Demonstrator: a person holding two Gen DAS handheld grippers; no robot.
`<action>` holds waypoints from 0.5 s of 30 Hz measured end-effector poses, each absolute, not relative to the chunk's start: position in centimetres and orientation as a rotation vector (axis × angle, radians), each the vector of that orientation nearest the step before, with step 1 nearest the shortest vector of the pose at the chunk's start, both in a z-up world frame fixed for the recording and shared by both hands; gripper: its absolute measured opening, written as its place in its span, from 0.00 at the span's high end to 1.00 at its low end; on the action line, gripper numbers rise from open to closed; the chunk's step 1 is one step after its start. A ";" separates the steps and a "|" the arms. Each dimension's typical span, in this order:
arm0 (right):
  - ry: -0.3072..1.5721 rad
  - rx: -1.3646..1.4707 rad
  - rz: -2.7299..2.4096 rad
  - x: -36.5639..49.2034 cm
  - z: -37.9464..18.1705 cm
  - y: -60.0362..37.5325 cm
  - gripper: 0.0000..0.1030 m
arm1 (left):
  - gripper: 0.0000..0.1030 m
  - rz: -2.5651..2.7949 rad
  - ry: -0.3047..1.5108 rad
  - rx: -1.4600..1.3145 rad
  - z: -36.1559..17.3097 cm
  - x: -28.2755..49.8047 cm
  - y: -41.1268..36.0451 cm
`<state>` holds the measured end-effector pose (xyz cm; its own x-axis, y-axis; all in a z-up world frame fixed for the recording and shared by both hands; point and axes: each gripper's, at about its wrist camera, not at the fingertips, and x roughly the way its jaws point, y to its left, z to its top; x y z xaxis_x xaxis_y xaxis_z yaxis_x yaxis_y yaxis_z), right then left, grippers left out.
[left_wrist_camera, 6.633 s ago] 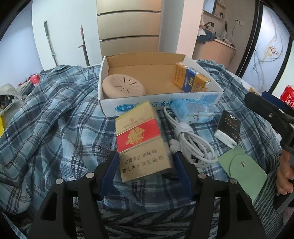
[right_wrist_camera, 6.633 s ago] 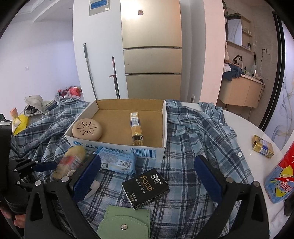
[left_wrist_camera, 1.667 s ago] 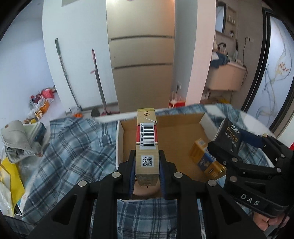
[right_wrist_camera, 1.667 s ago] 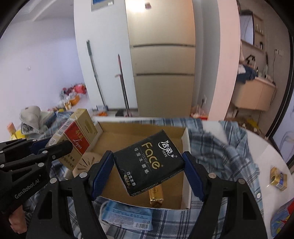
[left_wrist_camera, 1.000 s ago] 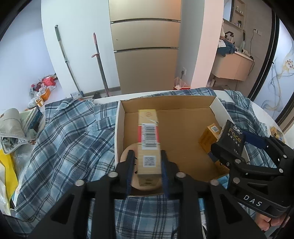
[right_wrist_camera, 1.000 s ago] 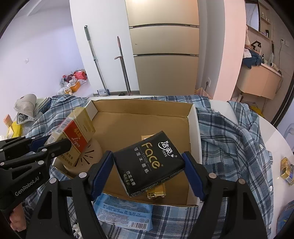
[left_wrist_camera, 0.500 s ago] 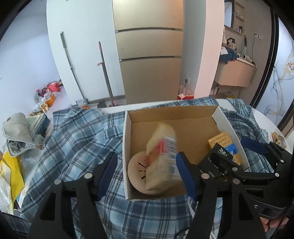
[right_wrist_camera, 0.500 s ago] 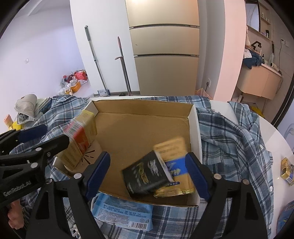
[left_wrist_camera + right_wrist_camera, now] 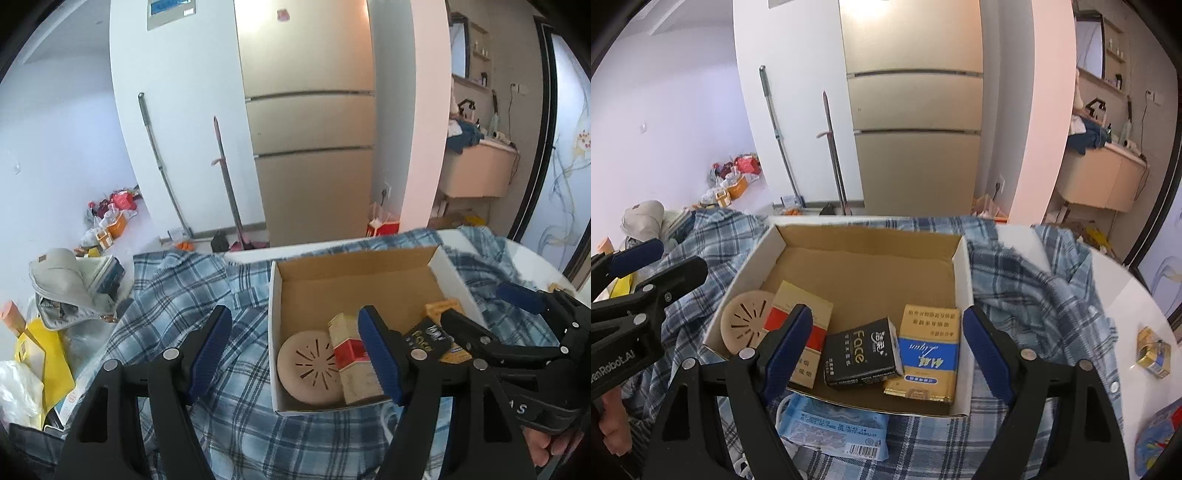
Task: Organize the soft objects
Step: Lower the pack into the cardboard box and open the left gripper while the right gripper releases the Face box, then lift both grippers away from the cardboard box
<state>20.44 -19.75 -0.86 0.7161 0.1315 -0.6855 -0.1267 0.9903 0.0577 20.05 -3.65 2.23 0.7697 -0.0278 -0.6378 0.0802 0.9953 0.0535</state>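
Left tool (image 9: pixel 295 350): I held it above the near left corner of the box, jaws wide and just opened further, nothing between the blue pads
Plaid cloth (image 9: pixel 1041 295): it covered the worktop under and around the box
Cardboard box (image 9: pixel 962 258): it sat open on the cloth, brown inside, white outside
Round beige disc (image 9: pixel 744 319): it lay flat in the near left corner of the box
Red and gold pack (image 9: pixel 809 314): it lay in the box with one edge resting on the disc, partly hidden behind my right tool's left finger
Black tissue pack (image 9: pixel 862 349): it lay in the box between the red and gold pack and the gold and blue pack, leaning on the latter
Gold and blue pack (image 9: pixel 929 349): it lay flat against the right wall of the box
Right tool (image 9: pixel 888 354): I held it over the near edge of the box, jaws wide and just opened a little further, gripping nothing
Blue wipes packet (image 9: pixel 834 430): it lay on the cloth just outside the near wall of the box
Small gold packet (image 9: pixel 1154 352): it lay on the bare white worktop, well to the right of the box
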 end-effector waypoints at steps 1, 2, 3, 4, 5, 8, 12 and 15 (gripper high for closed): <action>0.744 0.015 0.135 20.2 -0.3 -19.9 0.20 | 0.29 -0.056 0.673 0.081 2.8 19.6 -3.7; 0.731 0.019 0.130 19.9 0.3 -20.0 0.20 | 0.29 -0.052 0.659 0.090 3.4 19.3 -3.8; 0.719 0.019 0.129 19.6 0.8 -20.1 0.20 | 0.29 -0.051 0.646 0.096 4.0 19.0 -3.8; 0.705 0.015 0.128 19.3 1.4 -20.1 0.20 | 0.29 -0.054 0.632 0.096 4.6 18.7 -3.9; 0.690 0.009 0.123 18.9 1.9 -20.2 0.20 | 0.29 -0.061 0.618 0.090 5.3 18.2 -3.9; 0.654 0.003 0.111 17.4 3.2 -20.4 0.20 | 0.29 -0.075 0.570 0.090 7.4 16.3 -3.9; 0.617 -0.005 0.110 15.5 4.7 -20.7 0.20 | 0.29 -0.096 0.516 0.085 9.4 13.5 -3.9; 0.582 -0.004 0.110 13.6 5.9 -21.1 0.20 | 0.29 -0.123 0.482 0.068 10.4 11.3 -3.8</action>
<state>13.57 -21.05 5.85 0.8298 0.1022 -0.5485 -0.1047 0.9941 0.0270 11.30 -3.75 10.42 0.8790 -0.1015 -0.4659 0.1338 0.9903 0.0367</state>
